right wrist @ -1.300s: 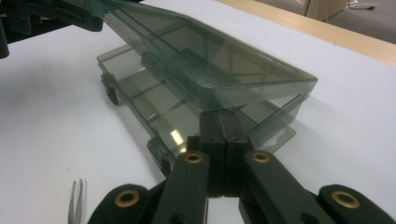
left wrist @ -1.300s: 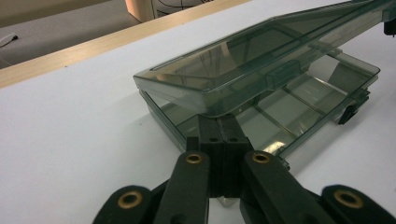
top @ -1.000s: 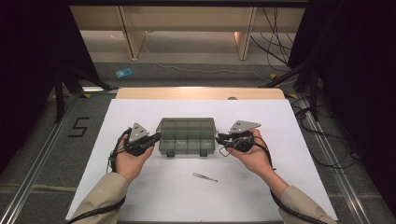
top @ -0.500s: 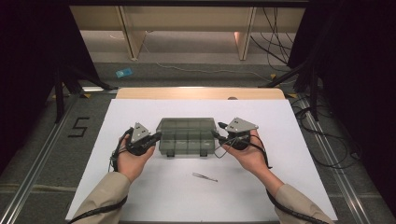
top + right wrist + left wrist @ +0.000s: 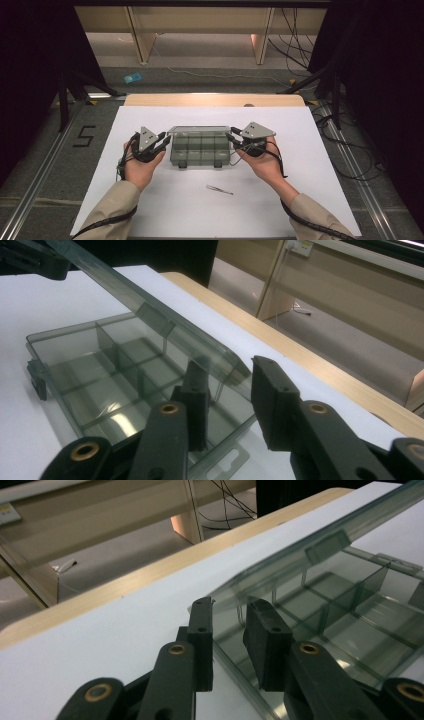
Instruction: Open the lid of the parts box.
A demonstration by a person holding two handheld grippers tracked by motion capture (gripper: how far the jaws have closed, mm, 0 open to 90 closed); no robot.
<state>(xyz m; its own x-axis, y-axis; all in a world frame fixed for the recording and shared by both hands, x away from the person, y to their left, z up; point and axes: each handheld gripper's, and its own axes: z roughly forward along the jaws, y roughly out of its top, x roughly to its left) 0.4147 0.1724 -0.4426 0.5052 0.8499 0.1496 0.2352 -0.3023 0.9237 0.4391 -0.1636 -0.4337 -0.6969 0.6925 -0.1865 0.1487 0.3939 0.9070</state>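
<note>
A clear smoky compartment box lies mid-table, its lid tilted up off the tray. My left gripper sits at the box's left end. In the left gripper view its jaws have just been opening. They stand open, with the lid's corner between them and a gap beside it. My right gripper is at the right end. Its jaws have just been closing and now sit against the lid's corner, one on each side.
Thin metal tweezers lie on the white sheet in front of the box. The table's wooden far edge borders a floor with cables and a small blue item. Dark stands flank both sides.
The right gripper has shifted slightly inward to the box's right end. The left hand has stayed put at the left end.
</note>
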